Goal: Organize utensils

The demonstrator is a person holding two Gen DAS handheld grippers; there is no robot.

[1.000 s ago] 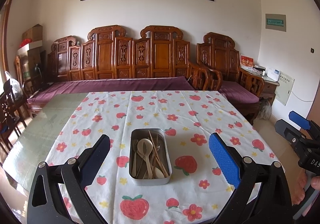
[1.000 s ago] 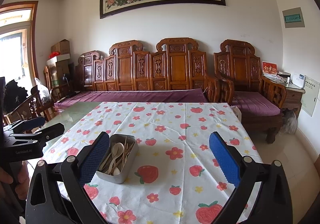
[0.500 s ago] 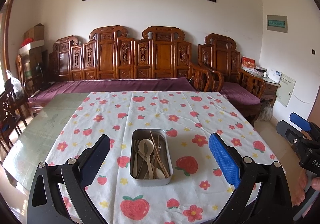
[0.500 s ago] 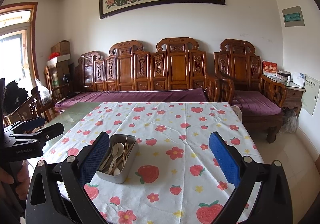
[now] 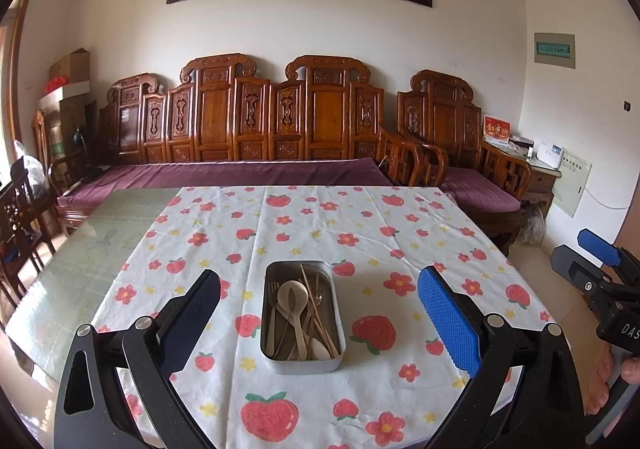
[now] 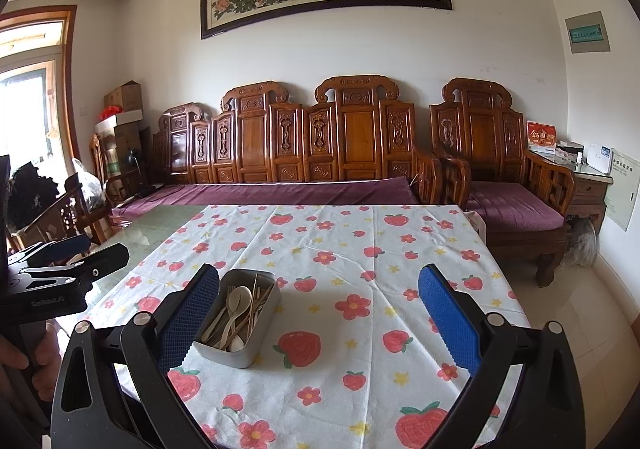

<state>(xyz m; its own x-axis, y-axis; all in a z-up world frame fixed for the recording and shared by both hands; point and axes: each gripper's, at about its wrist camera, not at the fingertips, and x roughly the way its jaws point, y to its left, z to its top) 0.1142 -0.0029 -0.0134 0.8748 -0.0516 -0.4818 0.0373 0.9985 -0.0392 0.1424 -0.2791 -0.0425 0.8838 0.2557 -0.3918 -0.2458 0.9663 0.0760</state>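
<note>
Tin (image 5: 303,313) on cloth (image 5: 360,233) on worktop (image 5: 100,245), dead ahead, centred between left fingers (image 5: 192,313), apart from both. Spoons (image 5: 294,299), fork (image 5: 273,291), sticks (image 5: 316,305) lying in tin, lengthwise. Right wrist view: same tin (image 6: 240,323) ahead-left, just beside inner face of left-hand finger (image 6: 188,313), well apart from right-hand finger. Cloth (image 6: 360,249) filling gap between right fingers. Bare worktop (image 6: 160,225) left of cloth. Bench (image 5: 240,169) behind worktop, armchair (image 5: 460,169) right of bench, side cabinet (image 5: 540,177) right of armchair. Other gripper (image 5: 600,277) off right of left fingers; in right view, other gripper (image 6: 60,269) off left.
</note>
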